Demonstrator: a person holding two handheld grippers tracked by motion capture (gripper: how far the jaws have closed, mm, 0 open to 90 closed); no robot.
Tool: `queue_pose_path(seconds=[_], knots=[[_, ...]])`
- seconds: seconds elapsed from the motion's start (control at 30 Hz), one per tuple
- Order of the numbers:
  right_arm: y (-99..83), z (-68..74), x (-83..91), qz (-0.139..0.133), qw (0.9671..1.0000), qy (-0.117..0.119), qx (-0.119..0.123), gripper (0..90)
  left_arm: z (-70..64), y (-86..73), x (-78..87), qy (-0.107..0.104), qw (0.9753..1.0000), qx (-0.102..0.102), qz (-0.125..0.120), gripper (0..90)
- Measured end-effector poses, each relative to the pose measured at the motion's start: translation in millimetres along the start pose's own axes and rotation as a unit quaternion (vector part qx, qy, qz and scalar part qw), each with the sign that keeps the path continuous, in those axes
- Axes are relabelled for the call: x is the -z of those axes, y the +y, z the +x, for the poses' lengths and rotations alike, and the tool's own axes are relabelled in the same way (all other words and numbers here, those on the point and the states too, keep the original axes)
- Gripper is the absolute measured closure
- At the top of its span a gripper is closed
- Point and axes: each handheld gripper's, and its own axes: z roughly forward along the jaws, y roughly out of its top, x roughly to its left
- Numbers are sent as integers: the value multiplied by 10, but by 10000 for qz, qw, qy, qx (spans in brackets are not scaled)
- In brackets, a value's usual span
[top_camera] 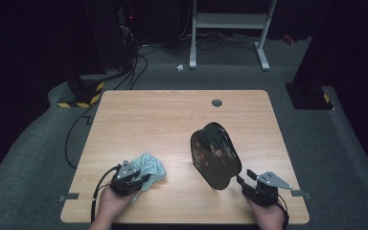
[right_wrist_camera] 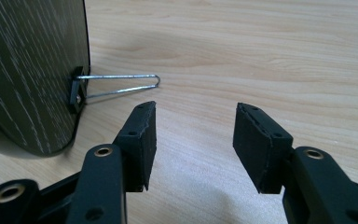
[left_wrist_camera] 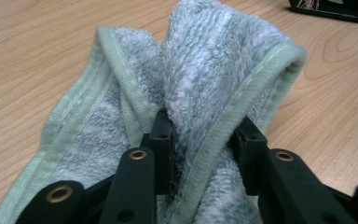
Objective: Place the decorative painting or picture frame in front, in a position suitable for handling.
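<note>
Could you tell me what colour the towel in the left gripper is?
Pale green towel, clearest in the left gripper view.

Wooden table [top_camera: 139, 120]: left gripper [top_camera: 139, 182] at 7 o'clock on a green towel [top_camera: 151, 165]; right gripper [top_camera: 243, 181] at 5 o'clock beside an upright black plate [top_camera: 215, 155].

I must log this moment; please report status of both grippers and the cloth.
Left gripper shut on pale green terry cloth. Right gripper open, empty, beside dark oval frame on wire stand. Nothing between.

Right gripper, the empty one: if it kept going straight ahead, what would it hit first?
Probably nothing: the right gripper points over bare table. The wire stand behind the dark plaque sits just left of its path.
</note>
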Motion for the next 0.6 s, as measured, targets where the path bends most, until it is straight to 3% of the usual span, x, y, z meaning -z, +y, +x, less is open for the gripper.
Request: queue_pose_path(seconds=[0.23,0.33,0.47,0.5,0.6], knots=[[1,-34,16,129,9999,-24,53,474,-11,30,10,-16,10000,18,-42,710],[-6,-39,21,162,9999,5,59,474,-17,37,21,-39,10000,8,-38,680],[-12,-33,27,152,9999,20,74,473,-19,54,38,18,9999,-101,-3,454],[-12,-33,27,152,9999,20,74,473,-16,67,53,86,9999,-126,-28,454],[-12,-33,39,138,9999,23,76,473,16,99,125,174,9995,-89,-240,292]])
